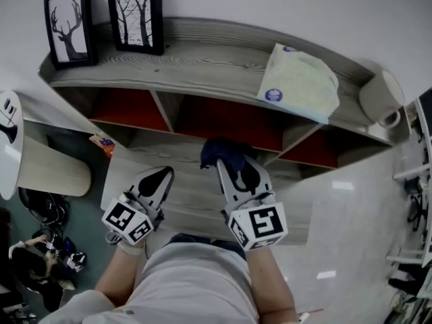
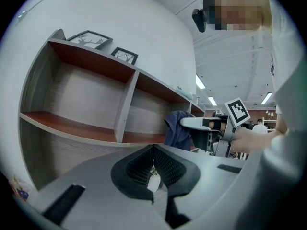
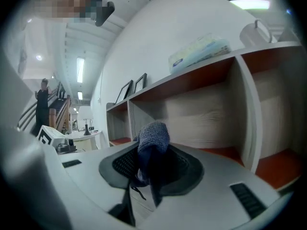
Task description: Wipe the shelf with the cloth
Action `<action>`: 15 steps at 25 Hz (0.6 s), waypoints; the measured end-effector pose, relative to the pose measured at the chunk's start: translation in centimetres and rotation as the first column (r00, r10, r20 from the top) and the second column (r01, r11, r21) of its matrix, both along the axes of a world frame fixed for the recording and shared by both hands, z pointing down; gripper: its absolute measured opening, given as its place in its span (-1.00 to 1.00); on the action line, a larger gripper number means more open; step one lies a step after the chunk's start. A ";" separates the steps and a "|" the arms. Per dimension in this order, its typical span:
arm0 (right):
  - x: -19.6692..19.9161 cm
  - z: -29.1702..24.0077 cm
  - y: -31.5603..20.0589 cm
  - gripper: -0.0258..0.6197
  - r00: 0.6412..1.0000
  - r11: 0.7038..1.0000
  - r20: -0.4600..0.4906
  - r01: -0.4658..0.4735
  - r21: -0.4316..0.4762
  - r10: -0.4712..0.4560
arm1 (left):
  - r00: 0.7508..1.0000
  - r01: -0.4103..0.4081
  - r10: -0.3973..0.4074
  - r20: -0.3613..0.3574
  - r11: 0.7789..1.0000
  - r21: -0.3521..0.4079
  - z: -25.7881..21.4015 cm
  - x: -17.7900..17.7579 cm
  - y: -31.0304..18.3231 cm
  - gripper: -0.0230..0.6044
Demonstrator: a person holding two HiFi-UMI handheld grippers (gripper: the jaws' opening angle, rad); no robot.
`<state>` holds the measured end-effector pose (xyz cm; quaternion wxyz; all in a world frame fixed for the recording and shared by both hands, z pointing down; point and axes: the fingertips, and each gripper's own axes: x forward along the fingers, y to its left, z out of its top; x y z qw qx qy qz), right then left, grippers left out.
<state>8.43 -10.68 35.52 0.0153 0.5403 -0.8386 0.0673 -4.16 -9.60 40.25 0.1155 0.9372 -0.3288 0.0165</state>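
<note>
Your right claw is pinching the dark blue cloth. In the right gripper view the cloth stands bunched up between the jaws of that claw, its fuzzy top rising above them. You hold it at the front edge of the shelf, just before the middle compartment. Your left claw hangs beside the right one, a little further back from the shelf. In the left gripper view its jaws are pressed together.

On the top board of the shelf, a framed deer picture and a framed tree picture stand at the left end. A packet of wipes lies toward the right, overhanging the front edge. A white mug lies on its side at the right end.
</note>
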 end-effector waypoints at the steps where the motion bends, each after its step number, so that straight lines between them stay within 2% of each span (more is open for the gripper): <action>1: -0.4 -0.3 -0.7 -0.55 1.000 1.000 -0.024 0.014 0.002 -0.014 | 1.000 0.010 -0.010 -0.002 1.000 -0.005 0.0 -0.2 -0.2 -0.88; 7: -2.4 -2.0 -3.8 -0.54 0.981 0.995 -0.171 0.101 0.020 -0.096 | 0.997 0.077 -0.077 -0.009 0.997 -0.024 -0.3 -0.7 -0.6 -0.88; 10: -3.1 -1.2 -4.9 -0.54 0.958 0.987 -0.239 0.162 -0.017 -0.161 | 0.993 0.117 -0.117 -0.006 0.993 -0.023 -0.6 -1.0 -0.2 -0.88; 15: -4.3 0.7 -6.6 -0.54 0.919 0.966 -0.300 0.240 -0.094 -0.257 | 0.983 0.182 -0.182 -0.004 0.983 -0.023 -0.5 -2.0 0.2 -0.88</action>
